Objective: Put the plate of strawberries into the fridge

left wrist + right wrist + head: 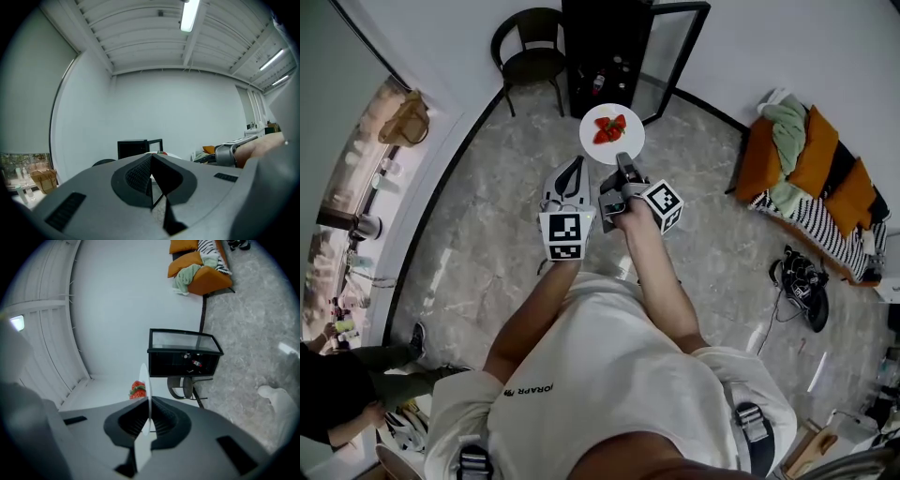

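While the right tool (622, 161) pinches the rim of the white plate (614, 145) of strawberries (609, 128) above the floor (487, 216), before the open black fridge (605, 56), the left tool (572, 174) is pressed together, empty.

Cameras: head plus two gripper views.
Head view looks steeply down; both gripper views face forward, sharing the distant fridge (602, 52).

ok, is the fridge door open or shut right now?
Open. In the head view the glass door stands swung out to one side of the black fridge, and bottles on its shelves show with nothing covering them.
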`<state>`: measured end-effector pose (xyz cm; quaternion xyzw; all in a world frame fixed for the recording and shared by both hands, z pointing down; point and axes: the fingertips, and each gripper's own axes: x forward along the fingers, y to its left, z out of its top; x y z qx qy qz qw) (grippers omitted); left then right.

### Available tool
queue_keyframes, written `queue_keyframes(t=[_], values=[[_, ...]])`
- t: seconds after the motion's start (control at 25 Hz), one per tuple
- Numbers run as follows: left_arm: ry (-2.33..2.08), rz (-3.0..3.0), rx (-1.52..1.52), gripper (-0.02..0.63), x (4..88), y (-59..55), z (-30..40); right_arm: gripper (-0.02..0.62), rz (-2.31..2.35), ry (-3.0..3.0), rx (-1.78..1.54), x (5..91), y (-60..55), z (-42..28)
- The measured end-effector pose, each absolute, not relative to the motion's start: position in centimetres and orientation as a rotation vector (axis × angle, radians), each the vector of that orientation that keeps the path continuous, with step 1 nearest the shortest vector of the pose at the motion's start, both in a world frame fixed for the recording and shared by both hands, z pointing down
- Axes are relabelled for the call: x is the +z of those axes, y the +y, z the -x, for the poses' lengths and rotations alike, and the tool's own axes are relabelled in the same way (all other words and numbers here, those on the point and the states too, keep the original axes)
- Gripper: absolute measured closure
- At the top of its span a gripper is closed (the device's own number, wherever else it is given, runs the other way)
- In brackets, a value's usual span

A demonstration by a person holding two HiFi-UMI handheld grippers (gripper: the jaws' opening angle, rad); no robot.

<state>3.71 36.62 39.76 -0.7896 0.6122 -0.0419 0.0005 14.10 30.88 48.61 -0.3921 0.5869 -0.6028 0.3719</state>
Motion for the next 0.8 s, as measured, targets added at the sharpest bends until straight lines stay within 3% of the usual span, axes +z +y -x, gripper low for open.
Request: queue_keyframes(t=[0.8], values=[[1.852,2.563,-0.154,0.604,39.4,14.7,3.5,0.577,1.067,1.446,-1.536,48.1,10.2,-7.2]])
